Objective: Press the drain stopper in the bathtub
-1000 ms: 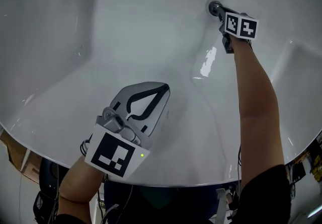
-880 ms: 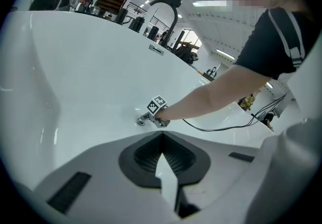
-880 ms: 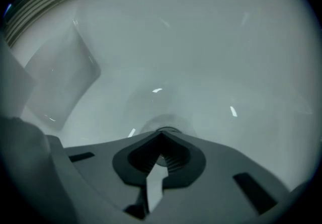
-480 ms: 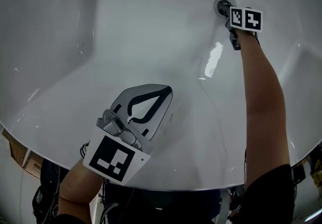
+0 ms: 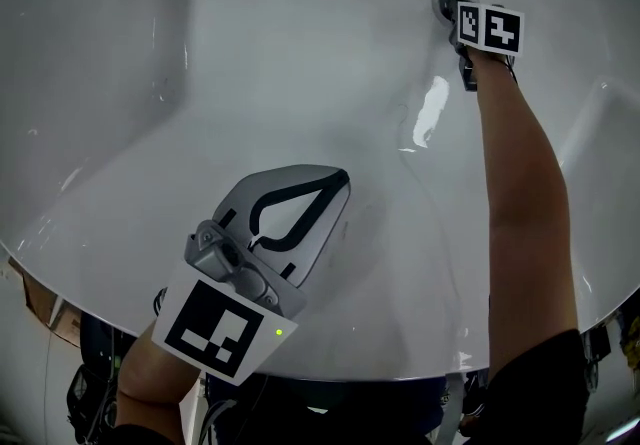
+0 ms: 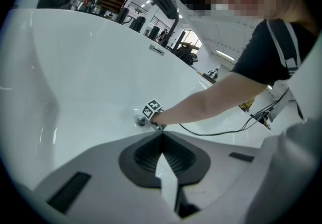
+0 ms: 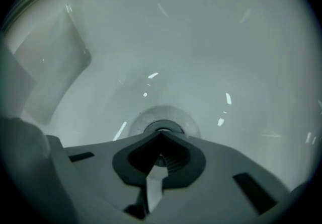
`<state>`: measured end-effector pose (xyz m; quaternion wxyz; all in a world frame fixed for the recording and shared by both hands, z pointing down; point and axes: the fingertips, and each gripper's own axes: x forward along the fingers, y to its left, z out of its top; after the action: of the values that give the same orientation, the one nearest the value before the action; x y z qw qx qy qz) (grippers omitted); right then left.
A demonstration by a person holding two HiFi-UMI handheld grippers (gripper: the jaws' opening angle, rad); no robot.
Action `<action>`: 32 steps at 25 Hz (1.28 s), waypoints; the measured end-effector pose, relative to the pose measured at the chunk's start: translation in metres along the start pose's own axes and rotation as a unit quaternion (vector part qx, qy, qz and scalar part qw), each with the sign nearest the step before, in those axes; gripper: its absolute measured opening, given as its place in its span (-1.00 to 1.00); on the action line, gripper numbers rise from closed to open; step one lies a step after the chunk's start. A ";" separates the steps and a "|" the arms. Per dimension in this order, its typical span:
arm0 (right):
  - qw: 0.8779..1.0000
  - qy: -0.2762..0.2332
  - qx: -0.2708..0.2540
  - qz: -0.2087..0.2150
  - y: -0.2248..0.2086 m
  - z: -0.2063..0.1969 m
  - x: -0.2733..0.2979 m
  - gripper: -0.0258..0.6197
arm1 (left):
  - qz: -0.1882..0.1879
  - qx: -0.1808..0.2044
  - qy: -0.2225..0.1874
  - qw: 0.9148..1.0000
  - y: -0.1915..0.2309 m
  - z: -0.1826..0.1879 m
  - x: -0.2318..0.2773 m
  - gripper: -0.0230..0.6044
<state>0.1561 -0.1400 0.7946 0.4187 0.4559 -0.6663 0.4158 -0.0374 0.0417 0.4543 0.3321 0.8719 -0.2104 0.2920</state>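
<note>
Since the earlier head view, the right gripper (image 5: pixel 455 19) has crept up-frame to the drain stopper (image 5: pixel 445 1) at upper right, so the press looks imminent; the left gripper (image 5: pixel 320 193) idles lower centre. Left gripper view: jaws together, empty; bathtub (image 6: pixel 75 67) floor open all round. Right gripper view: jaws closed on nothing, tips at the drain stopper (image 7: pixel 162 127).
</note>
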 end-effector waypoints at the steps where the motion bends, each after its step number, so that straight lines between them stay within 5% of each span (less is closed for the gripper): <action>1: 1.000 -0.007 -0.004 -0.005 0.000 0.000 0.000 -0.88 | 0.003 0.002 -0.007 1.000 0.001 0.001 0.001 -0.91; 5: 0.999 -0.031 0.040 -0.009 -0.005 0.006 -0.018 -0.88 | 0.022 -0.016 -0.032 0.999 0.007 -0.001 0.005 -0.91; 8: 0.992 -0.119 0.042 -0.004 0.008 0.021 -0.072 -0.88 | 0.048 -0.045 -0.045 0.997 0.012 0.001 0.002 -0.91; 15: 0.975 -0.206 0.020 0.078 0.073 0.018 -0.262 -0.88 | 0.051 -0.001 -0.058 0.997 -0.012 0.051 -0.035 -0.91; 22: 0.952 -0.285 0.083 0.081 0.098 0.018 -0.427 -0.88 | 0.032 0.008 -0.092 0.995 -0.059 0.117 -0.084 -0.91; 32: 0.920 -0.375 0.069 0.089 0.155 0.046 -0.612 -0.88 | 0.028 0.034 -0.122 0.992 -0.121 0.195 -0.157 -0.91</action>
<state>0.1426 0.0127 0.1802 0.0669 0.5447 -0.7822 0.2949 -0.0138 0.0154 0.1788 0.2663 0.9055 -0.2635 0.1994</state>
